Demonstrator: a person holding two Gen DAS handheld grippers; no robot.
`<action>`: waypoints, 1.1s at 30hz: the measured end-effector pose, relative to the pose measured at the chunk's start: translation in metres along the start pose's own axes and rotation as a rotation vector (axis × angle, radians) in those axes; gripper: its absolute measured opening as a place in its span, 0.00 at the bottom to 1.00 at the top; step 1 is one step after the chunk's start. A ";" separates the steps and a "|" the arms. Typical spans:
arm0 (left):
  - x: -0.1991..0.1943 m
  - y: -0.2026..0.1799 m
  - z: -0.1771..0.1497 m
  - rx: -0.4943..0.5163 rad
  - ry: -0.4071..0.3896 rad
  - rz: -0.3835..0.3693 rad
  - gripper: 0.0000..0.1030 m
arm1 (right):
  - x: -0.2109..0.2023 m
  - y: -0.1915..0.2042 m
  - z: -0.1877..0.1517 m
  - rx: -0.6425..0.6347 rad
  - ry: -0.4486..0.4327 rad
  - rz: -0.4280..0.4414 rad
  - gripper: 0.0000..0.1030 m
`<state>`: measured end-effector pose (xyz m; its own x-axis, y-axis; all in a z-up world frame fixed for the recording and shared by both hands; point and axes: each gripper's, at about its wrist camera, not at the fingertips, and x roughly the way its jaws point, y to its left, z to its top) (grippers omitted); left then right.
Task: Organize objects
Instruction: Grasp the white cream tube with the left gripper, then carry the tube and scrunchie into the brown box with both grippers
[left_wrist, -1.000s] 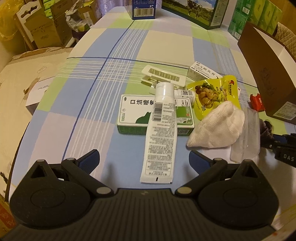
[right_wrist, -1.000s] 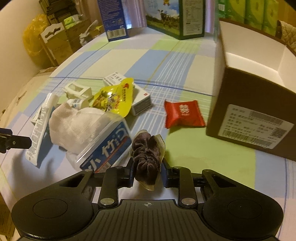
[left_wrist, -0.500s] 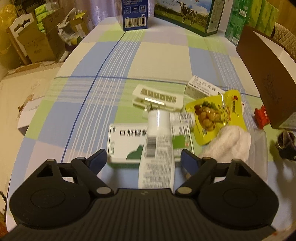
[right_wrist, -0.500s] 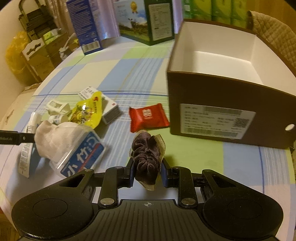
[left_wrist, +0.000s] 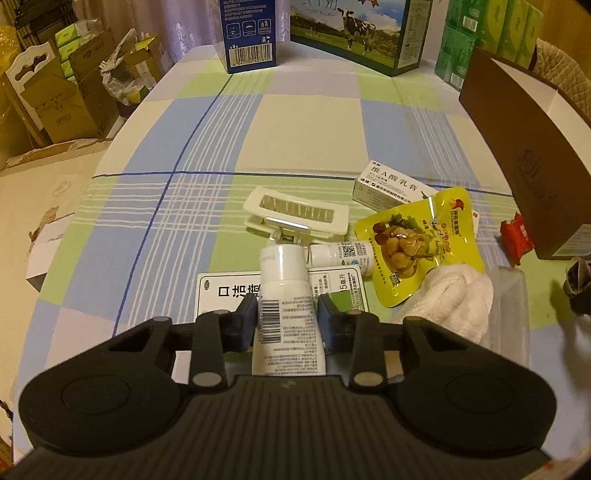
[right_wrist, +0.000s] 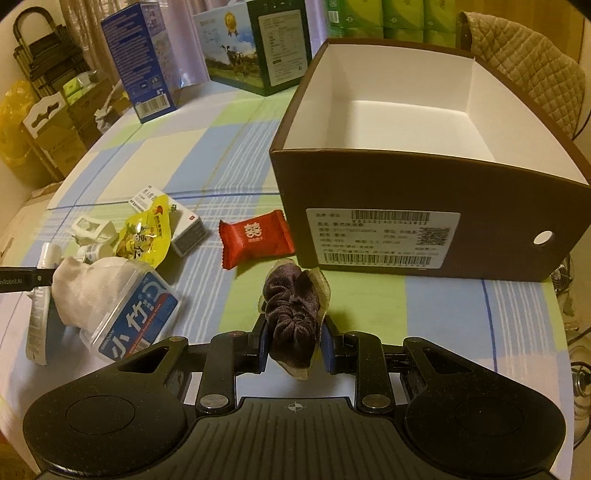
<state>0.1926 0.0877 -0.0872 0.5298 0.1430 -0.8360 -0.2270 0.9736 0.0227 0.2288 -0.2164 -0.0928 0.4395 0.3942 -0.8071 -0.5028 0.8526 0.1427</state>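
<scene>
The left gripper (left_wrist: 287, 319) is clamped on a white tube (left_wrist: 286, 310) lying over a green-and-white carton (left_wrist: 218, 295), hemmed in by a hair clip (left_wrist: 295, 214) ahead and a white cloth (left_wrist: 450, 299) to the right. The right gripper (right_wrist: 295, 341) pinches a dark scrunchie (right_wrist: 293, 310) above bare tablecloth (right_wrist: 424, 306), just before the near wall of the open brown box (right_wrist: 480, 203), a red candy packet (right_wrist: 255, 238) just left of that wall.

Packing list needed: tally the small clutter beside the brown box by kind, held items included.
Small boxes: 2
Snack packets: 2
Hair clip: 1
Scrunchie: 1
Tube: 1
Bottle: 1
Cloth: 1
Plastic case: 1
Total: 10
</scene>
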 end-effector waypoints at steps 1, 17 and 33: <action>0.000 0.000 0.000 -0.001 0.002 -0.002 0.29 | -0.001 -0.001 0.000 0.002 -0.003 0.001 0.24; -0.051 -0.005 0.007 -0.015 -0.062 -0.060 0.28 | -0.030 -0.009 0.005 0.029 -0.068 0.046 0.24; -0.095 -0.084 0.049 0.076 -0.135 -0.166 0.28 | -0.077 -0.029 0.027 0.041 -0.160 0.104 0.24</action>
<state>0.2015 0.0015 0.0170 0.6605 -0.0032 -0.7508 -0.0681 0.9956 -0.0641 0.2298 -0.2621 -0.0190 0.5011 0.5272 -0.6863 -0.5223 0.8165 0.2459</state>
